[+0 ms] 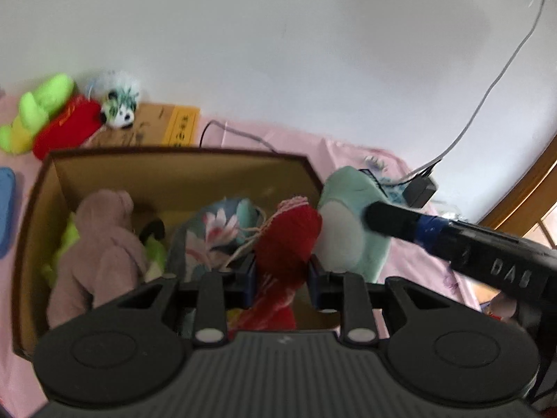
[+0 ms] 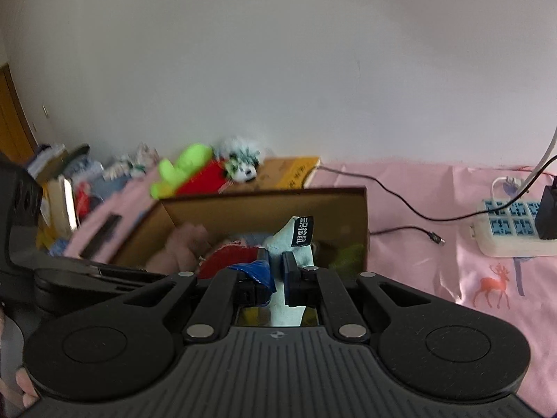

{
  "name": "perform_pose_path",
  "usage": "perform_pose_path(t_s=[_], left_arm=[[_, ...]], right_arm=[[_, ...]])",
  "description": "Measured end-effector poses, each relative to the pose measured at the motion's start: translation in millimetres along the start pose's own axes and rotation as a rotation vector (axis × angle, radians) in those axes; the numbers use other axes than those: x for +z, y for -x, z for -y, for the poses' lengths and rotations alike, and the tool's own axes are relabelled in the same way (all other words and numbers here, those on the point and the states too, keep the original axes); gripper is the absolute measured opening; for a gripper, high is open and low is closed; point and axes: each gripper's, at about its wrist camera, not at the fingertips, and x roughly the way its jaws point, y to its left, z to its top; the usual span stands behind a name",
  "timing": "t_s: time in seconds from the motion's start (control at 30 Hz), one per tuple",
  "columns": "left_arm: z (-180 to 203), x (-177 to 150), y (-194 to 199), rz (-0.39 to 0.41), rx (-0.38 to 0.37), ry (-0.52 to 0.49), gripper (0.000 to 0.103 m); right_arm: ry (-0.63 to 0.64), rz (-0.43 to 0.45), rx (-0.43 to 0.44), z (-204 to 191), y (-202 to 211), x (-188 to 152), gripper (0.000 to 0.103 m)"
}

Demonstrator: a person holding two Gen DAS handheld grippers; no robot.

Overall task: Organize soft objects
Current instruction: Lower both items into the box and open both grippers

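Left tool (image 1: 282, 271) clamped on red plush (image 1: 285, 240); right tool (image 2: 276, 271) clamped on mint plush (image 2: 296, 244), above box (image 2: 264, 205).

A: The lower half of the red plush (image 1: 289, 244) drops behind the left gripper (image 1: 282, 273), so its shape stays unclear.

B: Same with the mint plush (image 2: 296, 244): the right gripper (image 2: 276, 273) covers its base, and the writing on its black tag (image 2: 303, 231) is too small to read.

A: The pink plush (image 1: 101, 254) in the cardboard box (image 1: 174, 170) is smeared by motion blur, and a lime-green toy (image 1: 66, 244) shows only as slivers beside it.

B: At the left edge, a blue object (image 1: 6, 205) is cut off.

A: The clutter (image 2: 69, 188) past the bed is too blurred to name.
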Motion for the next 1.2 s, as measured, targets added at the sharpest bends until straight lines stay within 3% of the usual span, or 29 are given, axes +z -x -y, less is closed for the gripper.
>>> perform_pose_path(t_s=[0.33, 0.43, 0.47, 0.67, 1.0, 1.2], left_arm=[[-14.0, -8.8, -41.2, -0.079, 0.055, 0.026, 0.028], [-19.5, -10.5, -45.7, -0.088, 0.059, 0.032, 0.041], [-20.4, -10.9, -46.3, -0.088, 0.062, 0.032, 0.050], [-19.4, -11.2, -48.9, -0.111, 0.043, 0.020, 0.057], [-11.1, -8.9, 1.4, -0.021, 0.088, -0.006, 0.057], [-3.5, -14.4, 28.2, 0.006, 0.182, -0.046, 0.057]], right_arm=[[-0.067, -0.058, -0.013, 15.5, -15.2, -5.1, 0.000], [-0.112, -0.064, 0.009, 19.8, -12.2, -5.0, 0.000], [-0.120, -0.062, 0.014, 19.8, -10.1, -5.0, 0.000], [-0.179, -0.025, 0.024, 20.6, 7.9, -4.7, 0.001], [-0.182, 0.018, 0.000, 5.8, 40.3, -7.2, 0.002], [-0.187, 0.008, -0.003, -7.4, 52.0, -14.4, 0.002]])
